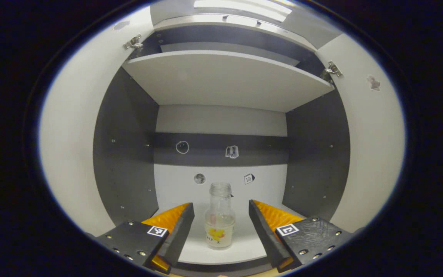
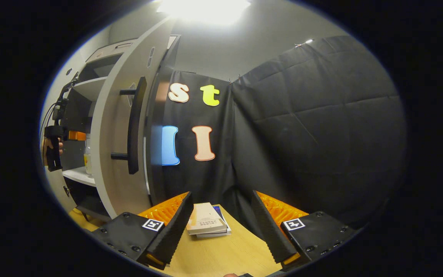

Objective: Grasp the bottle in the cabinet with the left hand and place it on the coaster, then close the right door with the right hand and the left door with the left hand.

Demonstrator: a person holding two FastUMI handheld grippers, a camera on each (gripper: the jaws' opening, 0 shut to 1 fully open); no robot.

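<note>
A clear glass bottle (image 1: pixel 220 223) with a yellow-printed label and no cap stands upright on the cabinet's lower shelf (image 1: pixel 190 252). My left gripper (image 1: pixel 221 204) is open in front of it. The bottle is centred in the gap, apart from both fingers and a little beyond their tips. Both cabinet doors stand open, the left door (image 1: pixel 67 146) and the right door (image 1: pixel 371 146). In the right gripper view, my right gripper (image 2: pixel 221 196) is open and empty over a wooden table (image 2: pixel 229 254). The same view has the left gripper (image 2: pixel 74 135) and bottle (image 2: pixel 87 156) past the open door (image 2: pixel 110 134).
An upper shelf (image 1: pixel 225 77) spans the cabinet above the bottle. The open right door carries a long black handle (image 2: pixel 133 127). A small stack of books (image 2: pixel 206 224) lies on the table near the black cloth wall. A hand (image 2: pixel 48 146) holds the left gripper.
</note>
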